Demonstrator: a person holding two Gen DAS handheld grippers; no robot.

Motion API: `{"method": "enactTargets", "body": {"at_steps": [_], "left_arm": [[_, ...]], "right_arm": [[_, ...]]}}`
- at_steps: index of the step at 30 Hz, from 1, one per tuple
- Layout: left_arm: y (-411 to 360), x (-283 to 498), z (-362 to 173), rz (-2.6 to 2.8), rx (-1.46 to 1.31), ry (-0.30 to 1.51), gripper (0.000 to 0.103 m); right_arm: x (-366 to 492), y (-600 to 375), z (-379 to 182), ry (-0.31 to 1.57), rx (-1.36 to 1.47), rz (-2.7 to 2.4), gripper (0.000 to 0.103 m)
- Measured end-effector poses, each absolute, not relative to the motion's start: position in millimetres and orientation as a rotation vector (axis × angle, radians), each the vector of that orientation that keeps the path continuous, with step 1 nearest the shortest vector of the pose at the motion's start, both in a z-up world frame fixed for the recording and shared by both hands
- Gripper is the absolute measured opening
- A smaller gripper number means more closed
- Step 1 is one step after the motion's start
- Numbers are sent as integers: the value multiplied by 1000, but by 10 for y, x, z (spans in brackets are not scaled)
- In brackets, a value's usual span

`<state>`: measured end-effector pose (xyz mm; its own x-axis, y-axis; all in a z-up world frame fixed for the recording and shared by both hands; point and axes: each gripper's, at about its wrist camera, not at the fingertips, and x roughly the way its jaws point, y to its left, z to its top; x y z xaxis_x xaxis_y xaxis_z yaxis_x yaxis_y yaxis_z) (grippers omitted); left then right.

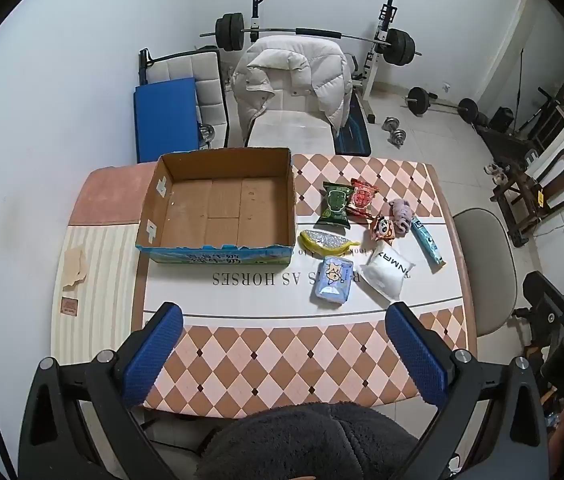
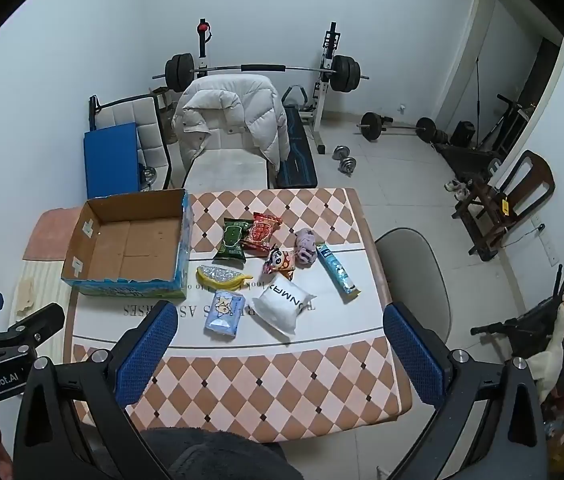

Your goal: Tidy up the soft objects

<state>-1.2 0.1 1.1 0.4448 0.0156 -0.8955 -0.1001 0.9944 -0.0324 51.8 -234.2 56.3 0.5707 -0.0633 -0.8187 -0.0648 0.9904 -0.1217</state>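
both grippers are held high above the near edge of the desk, side by side. the left gripper (image 1: 282, 344) has its blue-padded jaws spread wide with nothing between them. the right gripper (image 2: 280, 344) is likewise spread wide and holds nothing.
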Motion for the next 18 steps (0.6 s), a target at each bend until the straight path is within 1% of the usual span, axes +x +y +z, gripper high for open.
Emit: {"method": "enactTargets", "body": {"at_steps": [6, 8, 18], "left_arm": [[-77, -74, 39, 78, -84, 1087, 103], [47, -6, 19, 77, -106, 1106, 103], [45, 49, 103, 93, -99, 1095, 103]], "right_arm": [[529, -2355, 580, 964, -130, 13, 103], [540, -2341, 564, 972, -133, 7, 103], [576, -2338, 588, 970, -133, 11, 103]]}}
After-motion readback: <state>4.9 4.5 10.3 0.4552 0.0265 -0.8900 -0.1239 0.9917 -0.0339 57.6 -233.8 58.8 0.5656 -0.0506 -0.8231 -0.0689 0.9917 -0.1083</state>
